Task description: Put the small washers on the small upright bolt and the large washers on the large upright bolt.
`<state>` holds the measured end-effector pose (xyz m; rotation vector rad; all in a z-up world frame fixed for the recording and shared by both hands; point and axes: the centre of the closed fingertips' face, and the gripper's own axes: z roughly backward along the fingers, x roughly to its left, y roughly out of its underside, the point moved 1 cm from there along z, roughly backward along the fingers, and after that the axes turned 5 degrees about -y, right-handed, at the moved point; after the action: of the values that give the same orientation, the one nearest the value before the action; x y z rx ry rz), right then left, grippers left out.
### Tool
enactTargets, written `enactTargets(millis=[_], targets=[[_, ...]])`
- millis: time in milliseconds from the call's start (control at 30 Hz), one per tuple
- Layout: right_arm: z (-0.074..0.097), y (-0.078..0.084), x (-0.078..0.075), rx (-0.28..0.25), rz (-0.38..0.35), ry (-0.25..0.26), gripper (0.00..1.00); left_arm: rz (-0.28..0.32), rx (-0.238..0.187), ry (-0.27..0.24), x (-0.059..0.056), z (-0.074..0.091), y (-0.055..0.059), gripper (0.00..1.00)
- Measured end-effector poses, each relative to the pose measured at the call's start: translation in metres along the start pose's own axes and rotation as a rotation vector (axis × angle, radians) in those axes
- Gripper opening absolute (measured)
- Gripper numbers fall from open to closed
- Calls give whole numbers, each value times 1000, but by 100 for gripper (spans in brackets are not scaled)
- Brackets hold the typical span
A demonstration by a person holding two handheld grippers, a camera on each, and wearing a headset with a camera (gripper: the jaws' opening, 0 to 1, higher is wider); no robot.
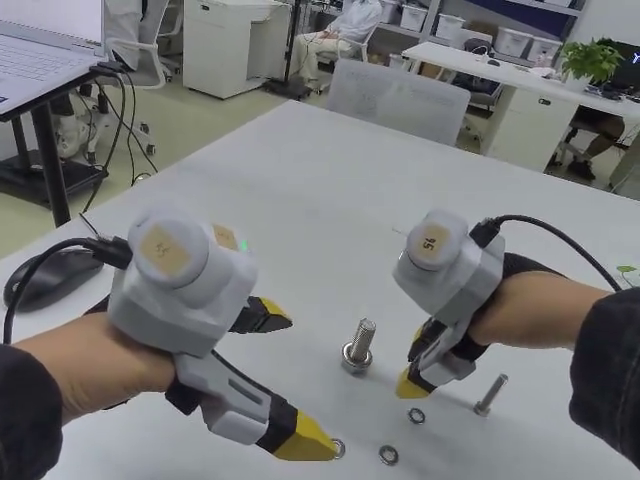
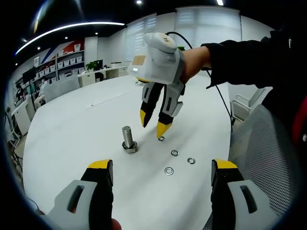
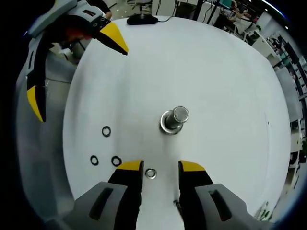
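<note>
The white table (image 1: 330,190) carries everything. The left gripper (image 1: 300,382) is left of the large bolt (image 1: 358,345), jaws spread wide and empty. The right gripper (image 2: 153,127), just right of that bolt, points down with its jaws parted around one washer (image 3: 151,173), not pinching it. The large bolt stands on its head, thread up. The small bolt (image 1: 490,395) lies flat beyond the right gripper. Three more washers (image 3: 106,131) lie loose near the large bolt; their sizes are hard to tell apart.

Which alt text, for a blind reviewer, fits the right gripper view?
The right gripper, jaws open, points down at a white table with one washer between its tips. An upright bolt stands beyond; three more washers lie at picture left.
</note>
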<state>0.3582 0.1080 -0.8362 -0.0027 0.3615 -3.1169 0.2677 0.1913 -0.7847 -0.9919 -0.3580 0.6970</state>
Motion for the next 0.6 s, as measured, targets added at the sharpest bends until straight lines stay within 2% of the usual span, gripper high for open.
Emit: enactTargets(millis=[600], targets=[[-2, 27, 8, 17, -37, 1, 30, -4, 6, 9, -3, -1, 1, 84]])
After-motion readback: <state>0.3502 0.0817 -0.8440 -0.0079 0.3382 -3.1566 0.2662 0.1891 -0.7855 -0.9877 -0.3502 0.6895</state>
